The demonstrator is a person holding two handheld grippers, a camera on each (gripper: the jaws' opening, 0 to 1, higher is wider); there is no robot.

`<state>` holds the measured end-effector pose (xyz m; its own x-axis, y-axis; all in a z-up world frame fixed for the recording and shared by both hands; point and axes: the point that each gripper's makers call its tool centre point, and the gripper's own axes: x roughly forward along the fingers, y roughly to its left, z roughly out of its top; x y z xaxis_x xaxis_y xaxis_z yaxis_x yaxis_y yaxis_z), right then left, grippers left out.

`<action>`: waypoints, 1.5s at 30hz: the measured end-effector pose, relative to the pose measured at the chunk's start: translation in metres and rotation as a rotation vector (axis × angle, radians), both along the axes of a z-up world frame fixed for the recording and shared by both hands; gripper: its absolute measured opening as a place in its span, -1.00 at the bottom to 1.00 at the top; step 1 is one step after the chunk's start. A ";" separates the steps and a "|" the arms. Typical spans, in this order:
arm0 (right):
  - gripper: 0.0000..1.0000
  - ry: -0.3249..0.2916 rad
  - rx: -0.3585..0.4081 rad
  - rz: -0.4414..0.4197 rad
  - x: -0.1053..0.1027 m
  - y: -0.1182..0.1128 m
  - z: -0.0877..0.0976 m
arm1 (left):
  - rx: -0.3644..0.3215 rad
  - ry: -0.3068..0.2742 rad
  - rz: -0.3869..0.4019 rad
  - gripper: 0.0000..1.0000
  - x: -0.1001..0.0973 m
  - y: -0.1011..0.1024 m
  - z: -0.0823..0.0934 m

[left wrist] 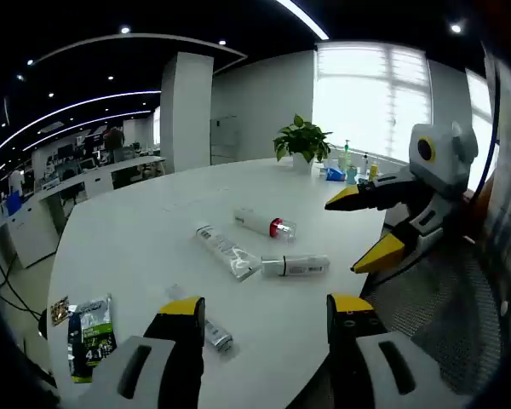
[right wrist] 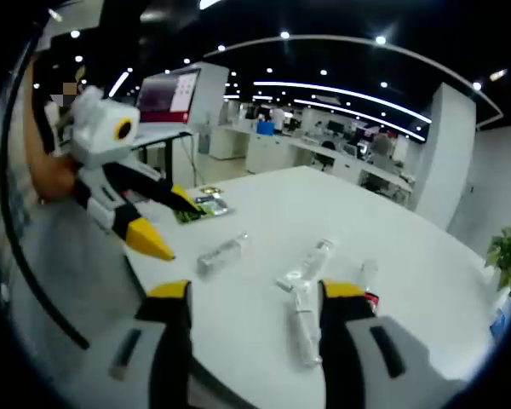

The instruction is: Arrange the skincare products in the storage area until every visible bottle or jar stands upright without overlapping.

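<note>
Several skincare items lie flat on the white round table [left wrist: 136,239]: a clear bottle with a red cap [left wrist: 264,225], a clear tube [left wrist: 227,251], a white tube [left wrist: 295,266] and a small silver tube [left wrist: 209,331] beside my left jaw. My left gripper [left wrist: 266,305] hovers open over the near edge, holding nothing. My right gripper [left wrist: 358,232] comes in from the right, open and empty. In the right gripper view, the right gripper [right wrist: 255,291] is open above the white tube [right wrist: 303,328], with the clear tube [right wrist: 309,260], silver tube [right wrist: 221,254] and red-capped bottle [right wrist: 368,281] beyond. The left gripper [right wrist: 172,226] stands open at the left.
A green packet [left wrist: 89,332] [right wrist: 203,204] lies near the table's edge. A potted plant [left wrist: 302,141] and several small upright bottles [left wrist: 347,162] stand at the far side by the window. Office desks and a pillar [left wrist: 187,111] lie beyond the table.
</note>
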<state>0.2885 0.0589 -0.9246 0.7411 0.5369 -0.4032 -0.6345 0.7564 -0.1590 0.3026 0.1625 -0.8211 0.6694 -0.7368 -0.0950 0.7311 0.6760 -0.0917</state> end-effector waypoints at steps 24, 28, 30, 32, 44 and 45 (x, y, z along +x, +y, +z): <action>0.23 -0.007 0.006 0.011 -0.001 0.002 0.001 | -0.225 -0.609 -0.149 -0.76 -0.005 -0.018 0.252; 0.23 -0.012 0.004 0.012 -0.001 0.002 0.002 | -0.152 -0.625 -0.057 -0.79 0.014 -0.012 0.236; 0.22 -0.017 0.003 0.009 0.000 0.001 0.003 | -0.173 -0.570 -0.051 -0.73 0.022 -0.012 0.229; 0.22 -0.022 0.002 0.006 0.000 0.000 0.004 | -0.185 -0.514 -0.051 -0.66 0.029 -0.014 0.220; 0.25 -0.054 0.091 -0.077 0.011 -0.014 0.019 | -0.087 -0.204 0.113 0.98 0.079 -0.016 0.129; 0.25 -0.054 0.100 -0.084 0.012 -0.015 0.020 | -0.065 -0.196 0.119 0.98 0.076 -0.014 0.115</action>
